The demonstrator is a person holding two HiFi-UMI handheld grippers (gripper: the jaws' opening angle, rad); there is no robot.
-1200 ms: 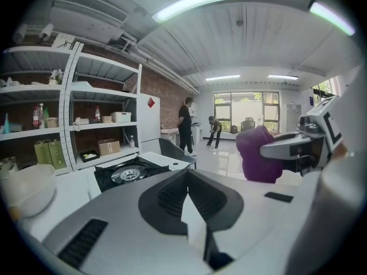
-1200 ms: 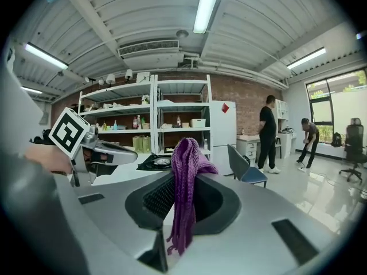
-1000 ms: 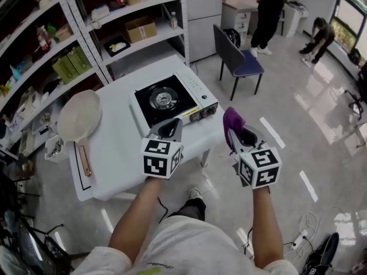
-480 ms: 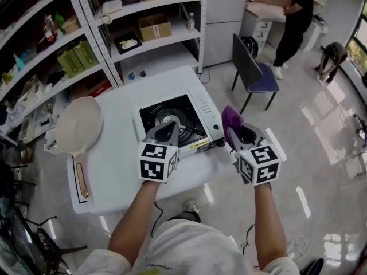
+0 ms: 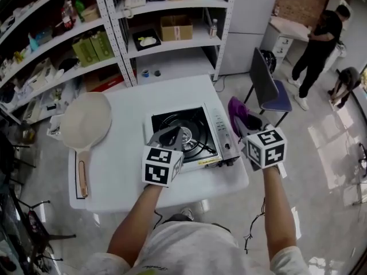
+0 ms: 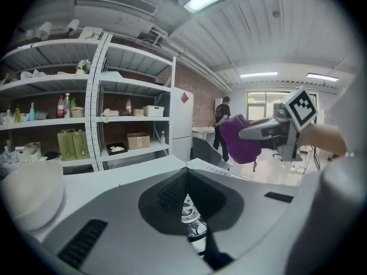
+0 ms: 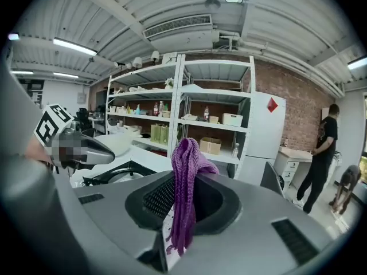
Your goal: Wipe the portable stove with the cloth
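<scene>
Head view shows the portable stove (image 5: pixel 221 132) standing on the white table (image 5: pixel 114 165) at 12 o'clock from the person, and a cream pan (image 5: pixel 86 121) lies at its 9 o'clock side. The left gripper (image 5: pixel 174 134) is over the 7 o'clock corner of the stove, its jaws pressed together with nothing between them. The right gripper (image 5: pixel 245 124) is just past the stove's 3 o'clock edge, its jaws clenched on the purple cloth (image 5: pixel 235 109), which hangs from them.
</scene>
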